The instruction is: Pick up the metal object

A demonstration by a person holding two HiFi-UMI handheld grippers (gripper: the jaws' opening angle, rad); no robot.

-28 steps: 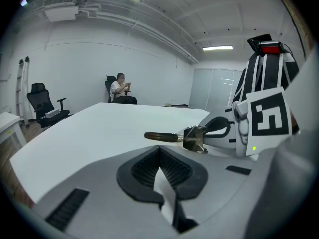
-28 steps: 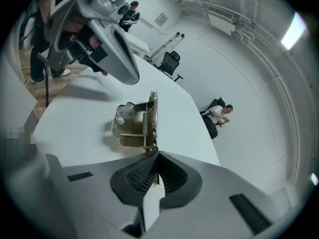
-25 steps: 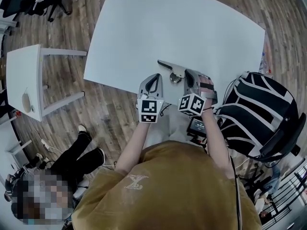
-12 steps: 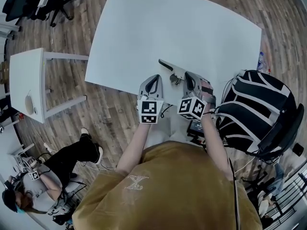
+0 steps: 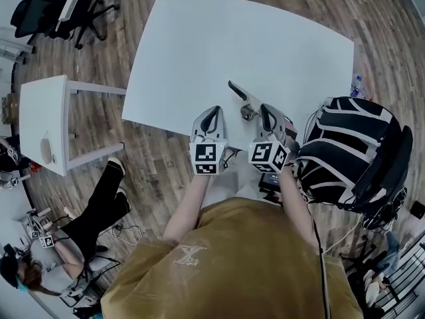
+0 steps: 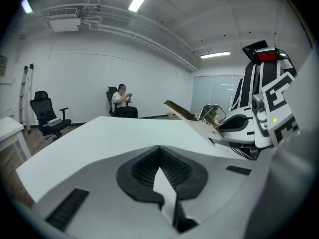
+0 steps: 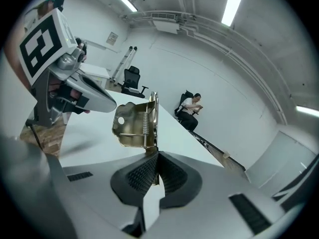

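Note:
The metal object (image 5: 242,97) is a brass-coloured spring clip with a long flat arm. It sits over the near edge of the white table (image 5: 265,38). My right gripper (image 5: 259,113) is shut on its near end. In the right gripper view the metal object (image 7: 138,121) rises straight out of the closed right gripper (image 7: 156,156), spring and plate showing. My left gripper (image 5: 211,113) is beside it on the left, shut and holding nothing. From the left gripper (image 6: 159,152) view, the metal object (image 6: 192,119) slants up to the right, apart from its jaws.
A black-and-white backpack (image 5: 352,151) stands close on the right, next to the right arm. A small white side table (image 5: 43,121) and an office chair (image 5: 53,8) are on the left. A person (image 5: 99,205) sits on the wooden floor at lower left.
The head camera has shifted a little, so the table sits lower and further right in view. Both grippers and the metal object keep the same stance relative to each other.

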